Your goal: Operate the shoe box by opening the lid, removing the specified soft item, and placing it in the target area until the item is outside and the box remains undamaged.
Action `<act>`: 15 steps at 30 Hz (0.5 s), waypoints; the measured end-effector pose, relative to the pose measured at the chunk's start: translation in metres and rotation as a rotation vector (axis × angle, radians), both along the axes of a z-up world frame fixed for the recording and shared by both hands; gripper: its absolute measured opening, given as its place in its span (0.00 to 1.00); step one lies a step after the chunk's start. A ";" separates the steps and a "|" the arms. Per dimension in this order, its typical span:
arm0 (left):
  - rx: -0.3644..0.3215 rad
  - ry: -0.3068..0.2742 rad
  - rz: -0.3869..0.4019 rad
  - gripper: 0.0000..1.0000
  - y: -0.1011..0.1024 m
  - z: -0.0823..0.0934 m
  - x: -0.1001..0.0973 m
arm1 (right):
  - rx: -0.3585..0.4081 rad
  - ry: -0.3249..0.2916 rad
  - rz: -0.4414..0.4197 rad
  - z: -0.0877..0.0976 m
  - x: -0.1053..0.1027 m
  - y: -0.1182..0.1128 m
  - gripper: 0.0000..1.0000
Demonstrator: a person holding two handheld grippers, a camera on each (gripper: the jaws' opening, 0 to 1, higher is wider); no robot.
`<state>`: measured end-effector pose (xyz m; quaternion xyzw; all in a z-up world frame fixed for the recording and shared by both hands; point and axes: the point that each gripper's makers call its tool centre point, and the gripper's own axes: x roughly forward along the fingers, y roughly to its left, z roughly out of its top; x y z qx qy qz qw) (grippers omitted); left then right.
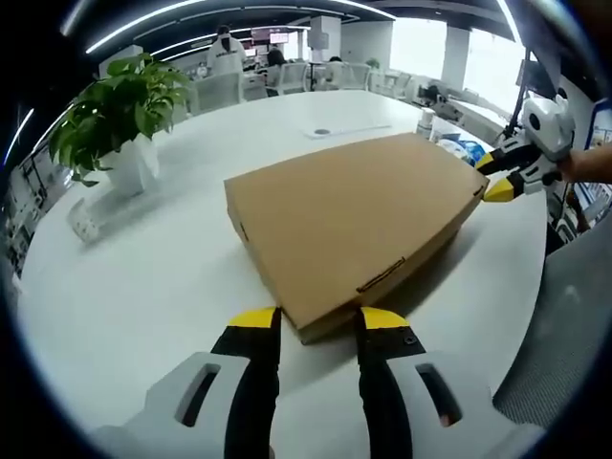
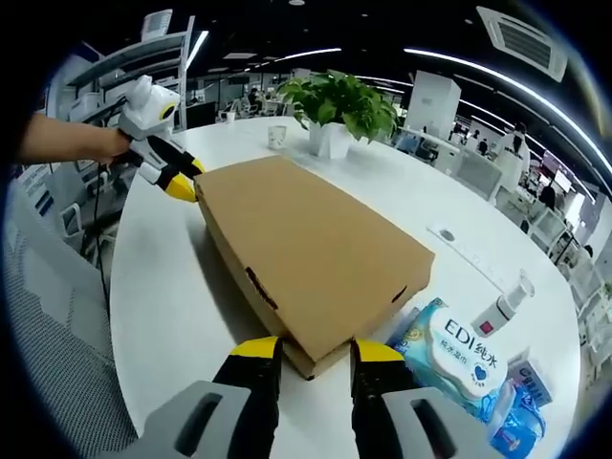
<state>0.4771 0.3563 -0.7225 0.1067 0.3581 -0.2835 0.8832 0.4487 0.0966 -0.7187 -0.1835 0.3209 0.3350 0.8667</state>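
Task is barely starting: the flat brown cardboard shoe box (image 1: 354, 225) is sitting shut on the round white table (image 1: 143, 277), lid down all round, tuck tabs seated in their slots on the side wall, so nothing is out yet. Opening, pulling out the soft item and placing it are all left to do. The soft item itself is hidden inside the box; target area is not marked anywhere I can tell.

Left gripper (image 1: 318, 320) is hovering at one corner of the box, yellow-tipped jaws spread wide, the corner sitting between the tips, contact unclear. Right gripper (image 2: 311, 351) is doing the same at the opposite corner, jaws spread, straddling that corner, pinching nothing. Each gripper is also showing at the far corner of the box in the other's view.

Relative to the box: a green potted plant in a white pot (image 2: 337, 113) is standing beyond its far long side in the right gripper view, and a blue-and-white pack of wet wipes (image 2: 466, 359) is lying just beside its near right edge, with a small white spray bottle (image 2: 504, 304) near that.
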 end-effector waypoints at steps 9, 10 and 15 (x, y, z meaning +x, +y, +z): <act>0.018 0.004 -0.010 0.30 -0.005 0.003 0.015 | -0.007 0.003 -0.001 -0.001 0.021 -0.001 0.25; 0.022 0.006 -0.011 0.30 -0.006 0.004 0.017 | -0.007 0.004 -0.002 -0.001 0.024 -0.001 0.25; 0.030 0.010 -0.015 0.30 -0.009 0.005 0.023 | -0.015 0.008 -0.002 0.000 0.035 -0.002 0.25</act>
